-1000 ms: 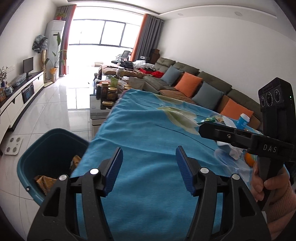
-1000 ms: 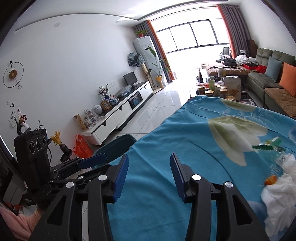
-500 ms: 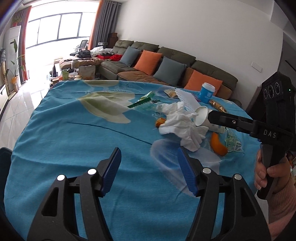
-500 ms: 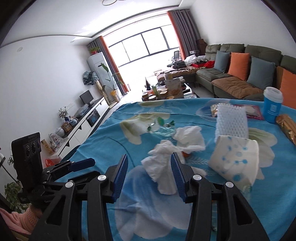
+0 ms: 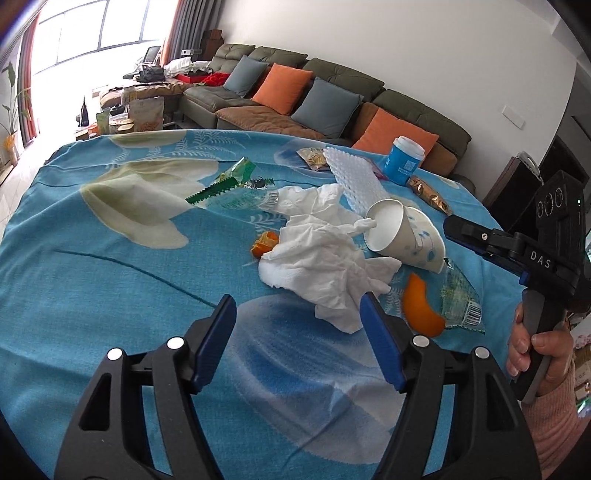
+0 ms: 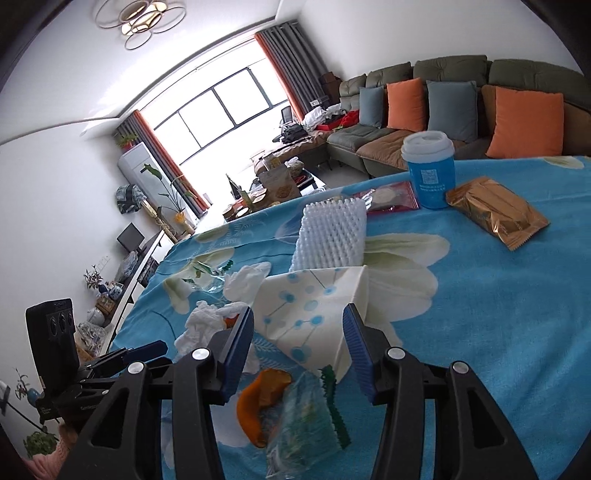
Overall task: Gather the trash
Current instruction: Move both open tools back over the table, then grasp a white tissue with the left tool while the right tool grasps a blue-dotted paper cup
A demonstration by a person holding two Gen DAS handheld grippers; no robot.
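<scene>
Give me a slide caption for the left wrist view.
Open left gripper nears crumpled tissue beside tipped paper cup.

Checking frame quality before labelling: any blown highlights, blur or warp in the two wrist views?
Left wrist view: window clipped white at top left, strong fisheye bending of the sofa line; crumpled white tissue and tipped white paper cup with blue dots sharp. Right wrist view: window blown out, clear plastic wrapper with green serrated edge near the lens soft and smeared, blue cup with white lid crisp.

At the right of my left wrist view, white letters "DAS" mark the black right gripper [image 5: 451,226].
</scene>
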